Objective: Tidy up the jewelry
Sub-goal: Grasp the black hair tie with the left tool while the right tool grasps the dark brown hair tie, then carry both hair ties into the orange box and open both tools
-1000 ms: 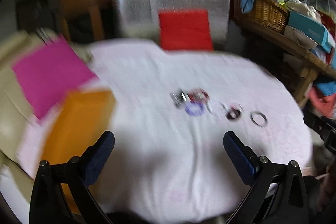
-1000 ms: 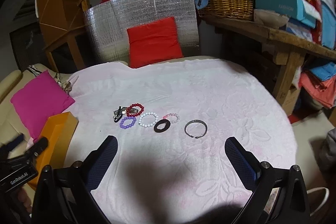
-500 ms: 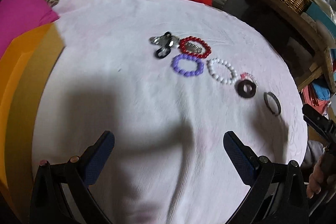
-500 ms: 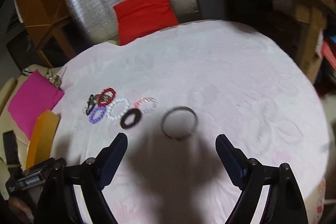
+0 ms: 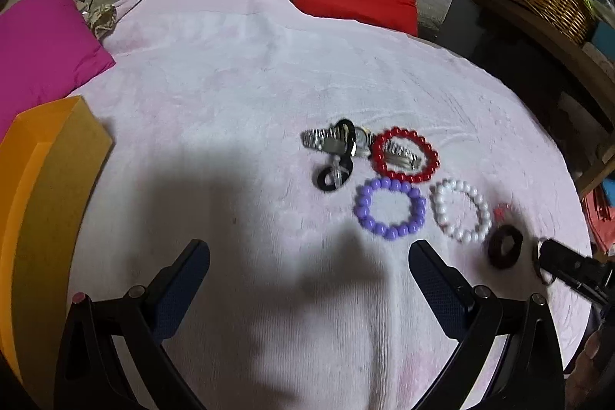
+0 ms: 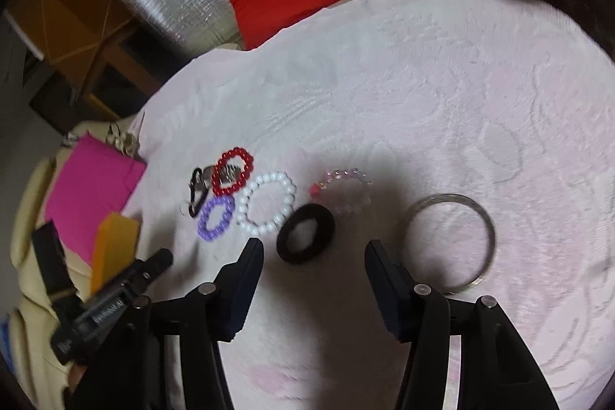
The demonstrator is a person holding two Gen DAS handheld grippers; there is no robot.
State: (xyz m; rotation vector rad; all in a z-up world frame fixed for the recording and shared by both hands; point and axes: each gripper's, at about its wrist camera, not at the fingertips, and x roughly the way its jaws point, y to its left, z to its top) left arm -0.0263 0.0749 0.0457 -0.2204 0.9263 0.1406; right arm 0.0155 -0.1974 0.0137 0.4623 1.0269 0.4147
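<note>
— Since every piece lies loose on the pink tablecloth, how far along would you put the sorting?

— At the very start, I judge. Nothing sits in the orange box at the cloth's left edge, and neither claw holds anything.

— What is out there?

— A row across the middle of the cloth: a metal watch with a black clip over it, a red bead bracelet touching the watch, a purple bead bracelet just beside it, then a white bead bracelet, a black ring, a faint pink bead bracelet and a silver bangle nearest the right edge.

— And the claws?

— Both spread wide, empty. The left gripper hovers on the near side of the purple bracelet, which lies ahead and slightly right of its gap. The right gripper hangs low with the black ring just ahead, close to its left finger; the bangle lies beside its right finger, outside the gap.

— So the ring looks like the likely first pick?

— That's my guess.
</note>
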